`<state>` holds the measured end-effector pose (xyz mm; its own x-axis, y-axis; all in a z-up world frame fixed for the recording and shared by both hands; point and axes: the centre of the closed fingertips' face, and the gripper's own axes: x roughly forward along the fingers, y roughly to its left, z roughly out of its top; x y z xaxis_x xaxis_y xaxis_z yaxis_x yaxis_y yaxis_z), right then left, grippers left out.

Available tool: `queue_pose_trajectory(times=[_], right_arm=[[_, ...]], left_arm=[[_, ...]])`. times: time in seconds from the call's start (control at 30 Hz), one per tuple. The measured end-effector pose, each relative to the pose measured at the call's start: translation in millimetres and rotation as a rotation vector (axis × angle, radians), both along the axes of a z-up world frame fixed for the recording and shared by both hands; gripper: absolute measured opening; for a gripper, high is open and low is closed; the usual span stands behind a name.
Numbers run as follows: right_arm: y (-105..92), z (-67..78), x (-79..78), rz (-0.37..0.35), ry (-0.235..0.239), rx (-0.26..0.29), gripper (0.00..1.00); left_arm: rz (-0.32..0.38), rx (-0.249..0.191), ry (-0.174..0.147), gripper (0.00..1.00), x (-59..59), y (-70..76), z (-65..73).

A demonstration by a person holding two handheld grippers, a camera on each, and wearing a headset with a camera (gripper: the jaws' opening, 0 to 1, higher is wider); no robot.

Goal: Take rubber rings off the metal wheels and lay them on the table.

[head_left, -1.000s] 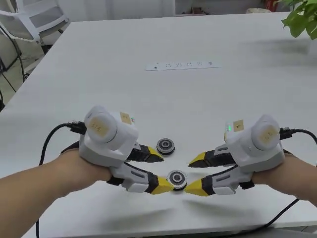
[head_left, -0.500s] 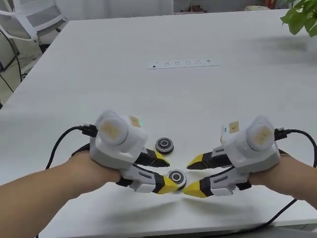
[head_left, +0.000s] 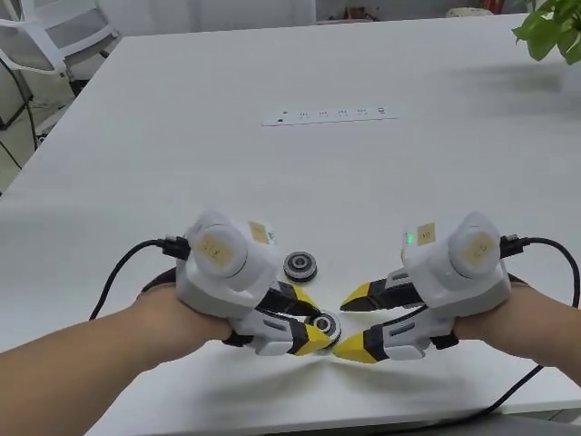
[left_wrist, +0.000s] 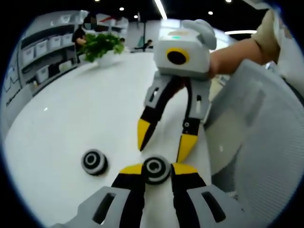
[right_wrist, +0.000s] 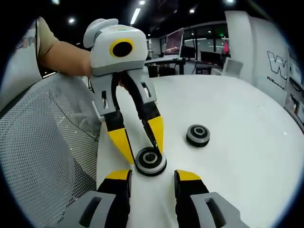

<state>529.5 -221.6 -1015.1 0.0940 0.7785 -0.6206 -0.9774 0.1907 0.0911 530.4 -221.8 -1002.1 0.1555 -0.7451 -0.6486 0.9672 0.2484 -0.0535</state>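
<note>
The small metal wheel with black rubber ring [right_wrist: 150, 161] sits at the 6 o'clock edge of the white table [head_left: 363, 182], pinched narrowly by the left gripper [head_left: 314, 321]. At its 3 o'clock the right gripper [head_left: 346, 324] stands wide. The ring is probably soft and grippy: take its outer rim.

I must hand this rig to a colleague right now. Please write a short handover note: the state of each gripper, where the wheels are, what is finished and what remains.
The left gripper has its jaws closed on both sides of the near wheel, which rests on the table near its front edge.
The right gripper is open and holds nothing. Its tips point at the same wheel from the opposite side.
The far wheel lies free just beyond the left gripper.
Done: nothing yet; both wheels carry their black rubber rings.
Left: pull the ring off the near wheel and lay it down, then do the same with the far wheel.
</note>
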Motion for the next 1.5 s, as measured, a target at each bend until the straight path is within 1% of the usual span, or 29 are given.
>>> queue_pose_trajectory(times=[0.03,0.07,0.13,0.27,0.37,0.47,0.5,0.57,0.63,0.73,0.83,0.93,1.1,1.23,1.33,1.5], right_arm=[[0.5,-0.1,-0.3,0.001,0.001,0.001,0.33],[0.9,-0.6,-0.9,0.005,0.001,0.000,0.34],[1.1,-1.2,-1.4,0.010,0.001,-0.002,0.34],[1.5,-1.0,-1.4,0.008,0.002,0.000,0.34],[1.6,-1.4,-1.9,0.008,0.005,-0.001,0.34],[1.8,-1.6,-2.6,0.009,0.005,-0.002,0.33],[1.9,-1.4,-2.7,0.009,0.004,-0.002,0.33],[2.1,-1.4,-2.6,0.008,0.005,-0.001,0.33],[2.6,-1.3,-2.7,0.010,0.002,-0.001,0.33],[4.1,-1.3,-3.6,0.012,0.004,0.005,0.33],[6.0,-1.7,-4.2,0.013,0.009,0.011,0.32],[7.2,-2.2,-2.9,0.011,0.005,0.013,0.31],[11.0,-0.3,-1.3,0.001,0.014,0.034,0.29],[11.9,-1.2,0.8,0.001,-0.001,0.031,0.26],[12.7,-2.6,0.4,-0.004,0.009,0.036,0.26],[11.8,-1.5,0.0,0.003,-0.011,0.030,0.25]], left_arm=[[-0.004,0.018,-0.009,0.20,-0.6,1.5,-2.2],[-0.017,0.021,-0.038,0.20,0.2,0.4,-1.9],[-0.019,0.017,-0.041,0.20,-0.1,-0.8,-1.6],[0.000,0.000,-0.026,0.19,1.3,0.9,-0.5],[0.038,-0.040,0.021,0.19,2.0,1.1,0.5],[0.038,-0.036,0.006,0.16,2.8,2.0,0.4],[0.037,-0.029,-0.006,0.16,3.1,1.7,0.0],[0.039,-0.022,-0.017,0.14,4.3,2.3,-0.2],[0.039,-0.024,-0.018,0.14,4.1,2.7,0.0],[0.033,-0.019,-0.034,0.14,3.1,2.8,0.0],[0.038,-0.018,-0.032,0.14,3.8,3.4,0.1],[0.043,-0.020,-0.034,0.14,3.8,3.7,0.1],[0.047,-0.020,-0.039,0.14,3.1,4.2,0.4],[0.051,-0.020,-0.039,0.14,3.9,4.4,0.3],[0.054,-0.019,-0.038,0.14,4.4,4.2,0.3],[0.057,-0.019,-0.040,0.14,4.5,3.7,0.7]])
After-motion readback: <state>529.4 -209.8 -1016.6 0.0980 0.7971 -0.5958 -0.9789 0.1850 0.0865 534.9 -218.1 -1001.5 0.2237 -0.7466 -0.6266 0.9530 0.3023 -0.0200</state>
